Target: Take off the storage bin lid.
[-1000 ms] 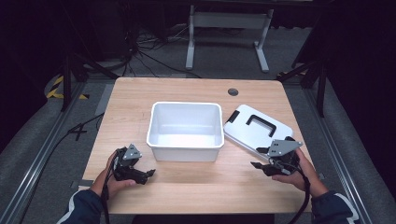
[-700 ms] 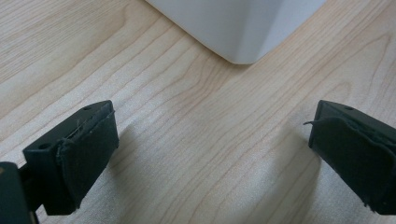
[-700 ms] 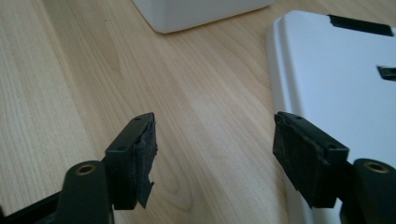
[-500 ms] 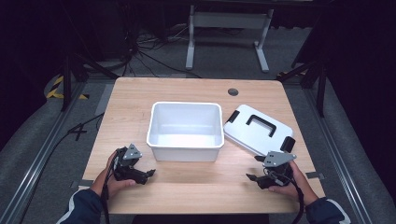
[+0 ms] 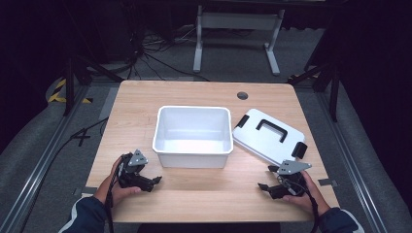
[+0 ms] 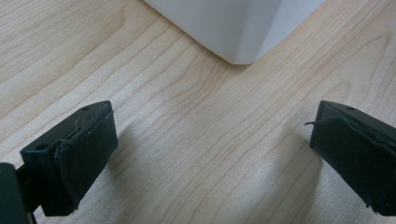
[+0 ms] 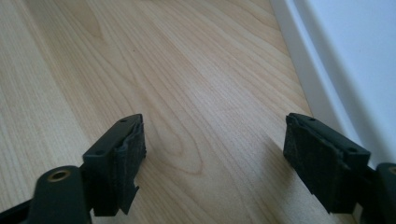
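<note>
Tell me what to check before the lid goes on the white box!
1. White box empty inside: ok.
2. Lid free, lying flat on the table right of the box, handle up: ok.
3. Right gripper open, nothing between its jaws, which have just been opening: ok.
4. Left gripper open and holding nothing: ok.
5. Either gripper at the lid yet: not ok, both sit near the table's front edge.
6. Lid's black latches undone: cannot tell.

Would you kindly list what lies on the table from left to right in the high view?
left gripper → white bin → white lid with black handle. The right gripper sits in front of the lid, so its place in the order is unclear.
</note>
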Demonstrator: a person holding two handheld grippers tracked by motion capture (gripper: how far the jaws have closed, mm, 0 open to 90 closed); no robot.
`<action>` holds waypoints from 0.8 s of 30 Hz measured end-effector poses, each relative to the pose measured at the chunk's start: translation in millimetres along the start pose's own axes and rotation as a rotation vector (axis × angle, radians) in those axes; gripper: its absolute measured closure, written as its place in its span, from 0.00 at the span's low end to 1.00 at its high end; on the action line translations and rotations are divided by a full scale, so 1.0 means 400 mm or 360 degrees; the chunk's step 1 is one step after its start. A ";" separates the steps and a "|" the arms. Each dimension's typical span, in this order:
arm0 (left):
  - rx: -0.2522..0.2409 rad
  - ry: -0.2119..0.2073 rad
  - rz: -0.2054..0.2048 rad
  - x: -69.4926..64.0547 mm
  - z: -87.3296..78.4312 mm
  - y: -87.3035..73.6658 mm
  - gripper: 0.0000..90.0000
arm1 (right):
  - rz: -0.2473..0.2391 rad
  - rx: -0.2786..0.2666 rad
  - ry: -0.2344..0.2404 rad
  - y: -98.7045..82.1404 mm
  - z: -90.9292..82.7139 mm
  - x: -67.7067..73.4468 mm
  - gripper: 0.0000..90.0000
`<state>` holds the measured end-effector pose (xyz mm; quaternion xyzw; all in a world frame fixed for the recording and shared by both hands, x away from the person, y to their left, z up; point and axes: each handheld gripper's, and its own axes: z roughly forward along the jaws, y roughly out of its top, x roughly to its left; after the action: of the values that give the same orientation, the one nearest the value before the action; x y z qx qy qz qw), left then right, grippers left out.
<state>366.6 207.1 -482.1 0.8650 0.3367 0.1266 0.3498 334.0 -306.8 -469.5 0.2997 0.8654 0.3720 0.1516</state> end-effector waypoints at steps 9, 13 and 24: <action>-0.0004 0.0010 -0.0011 -0.002 0.000 -0.001 0.01 | 0.0019 0.0011 -0.0015 0.001 0.003 -0.003 0.18; 0.0011 -0.0002 -0.0006 -0.002 -0.001 0.001 0.01 | 0.0028 0.0012 -0.0022 0.001 0.004 -0.003 0.17; 0.0014 0.0001 0.0007 -0.001 0.000 0.002 0.01 | 0.0028 0.0012 -0.0022 0.001 0.004 -0.003 0.17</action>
<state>366.8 206.5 -481.5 0.8672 0.3356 0.1260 0.3456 336.0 -306.4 -470.2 0.3104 0.8631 0.3678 0.1532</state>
